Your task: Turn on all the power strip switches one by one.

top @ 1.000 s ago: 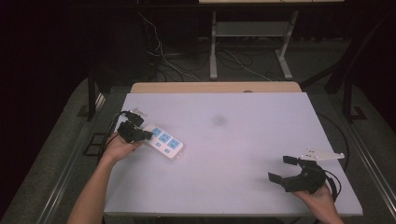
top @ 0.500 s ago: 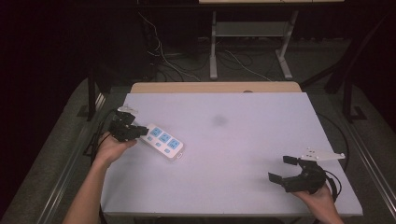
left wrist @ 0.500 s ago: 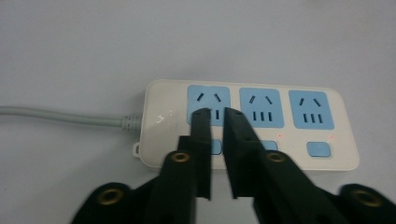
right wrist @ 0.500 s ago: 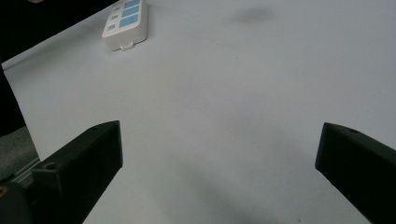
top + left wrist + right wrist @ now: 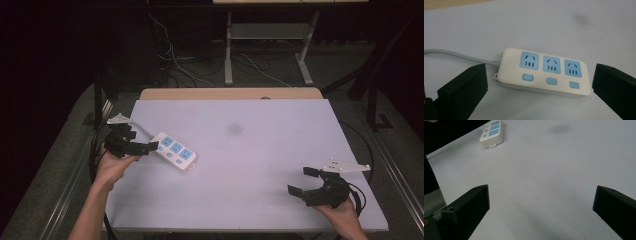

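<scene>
Seen from above, your left gripper (image 5: pixel 142 140) sits at the left edge of the table (image 5: pixel 270 150), its jaws spread wide and pointing toward the power strip (image 5: pixel 174 150). The jaws have just been opening, and nothing is pressed between them; the strip lies flat on the table just beyond the tips, free of both. The high view alone shows the whole layout: the strip near the table's left side, its grey cord (image 5: pixel 141 131) running back past your left hand (image 5: pixel 111 165), and your right gripper (image 5: pixel 303 181) well apart at the near right corner.

The left gripper view adds the detail the high view lacks. The power strip (image 5: pixel 544 71) is white with three blue sockets in a row, a blue switch below each, and small red lights beside the switches. Its cord (image 5: pixel 459 55) leaves the left end. The strip lies between the lines of the two black jaws but farther out, touching neither.

In the right gripper view your right gripper (image 5: pixel 541 202) stands wide over bare table, holding nothing. The power strip (image 5: pixel 492 131) appears far off at the upper left, seen end-on. A faint dark smudge (image 5: pixel 234 129) marks the table's middle.
</scene>
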`<state>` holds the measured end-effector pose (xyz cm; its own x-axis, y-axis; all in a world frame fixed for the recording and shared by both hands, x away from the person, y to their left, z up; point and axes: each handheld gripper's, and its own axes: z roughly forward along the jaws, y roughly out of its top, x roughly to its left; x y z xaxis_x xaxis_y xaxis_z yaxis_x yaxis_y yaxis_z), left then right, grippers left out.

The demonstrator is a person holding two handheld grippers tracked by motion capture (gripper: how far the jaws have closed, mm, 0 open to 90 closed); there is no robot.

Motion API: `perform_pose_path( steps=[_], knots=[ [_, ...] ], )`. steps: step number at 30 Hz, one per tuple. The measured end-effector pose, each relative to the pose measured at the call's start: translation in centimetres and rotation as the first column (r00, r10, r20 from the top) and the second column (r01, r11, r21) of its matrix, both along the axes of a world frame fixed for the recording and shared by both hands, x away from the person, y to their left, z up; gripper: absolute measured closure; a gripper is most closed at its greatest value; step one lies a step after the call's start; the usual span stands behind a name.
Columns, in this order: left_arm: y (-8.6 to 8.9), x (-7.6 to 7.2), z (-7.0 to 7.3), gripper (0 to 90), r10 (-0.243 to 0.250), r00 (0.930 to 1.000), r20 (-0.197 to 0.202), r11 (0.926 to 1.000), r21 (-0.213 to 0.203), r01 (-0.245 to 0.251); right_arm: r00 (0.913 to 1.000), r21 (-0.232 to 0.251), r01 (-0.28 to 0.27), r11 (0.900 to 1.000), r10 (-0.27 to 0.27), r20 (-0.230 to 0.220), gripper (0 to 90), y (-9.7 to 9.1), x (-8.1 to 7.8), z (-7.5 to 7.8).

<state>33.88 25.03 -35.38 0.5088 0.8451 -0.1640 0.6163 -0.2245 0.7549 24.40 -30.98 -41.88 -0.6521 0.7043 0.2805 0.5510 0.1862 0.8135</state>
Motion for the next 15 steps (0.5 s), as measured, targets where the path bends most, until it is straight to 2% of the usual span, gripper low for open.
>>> perform_pose_path(
  steps=[8,13,15],
  knots=[
    [-1.1,-2.4,0.0,0.0,-0.023,0.9967,0.078,0.9987,-0.042,0.027,1.0,0.003,0.002,1.0,-0.002,0.002,0.5,-0.1,-0.1,0.0],
    [-1.7,-3.9,-0.4,0.0,-0.038,0.9935,0.107,0.9966,-0.069,0.046,1.0,0.004,0.003,1.0,-0.003,0.004,0.5,-0.1,-0.1,0.1],
    [-2.0,-4.4,-0.7,0.0,-0.047,0.9921,0.116,0.9962,-0.067,0.055,1.0,0.005,0.003,1.0,-0.003,0.004,0.5,-0.1,-0.1,0.1]
  ],
)
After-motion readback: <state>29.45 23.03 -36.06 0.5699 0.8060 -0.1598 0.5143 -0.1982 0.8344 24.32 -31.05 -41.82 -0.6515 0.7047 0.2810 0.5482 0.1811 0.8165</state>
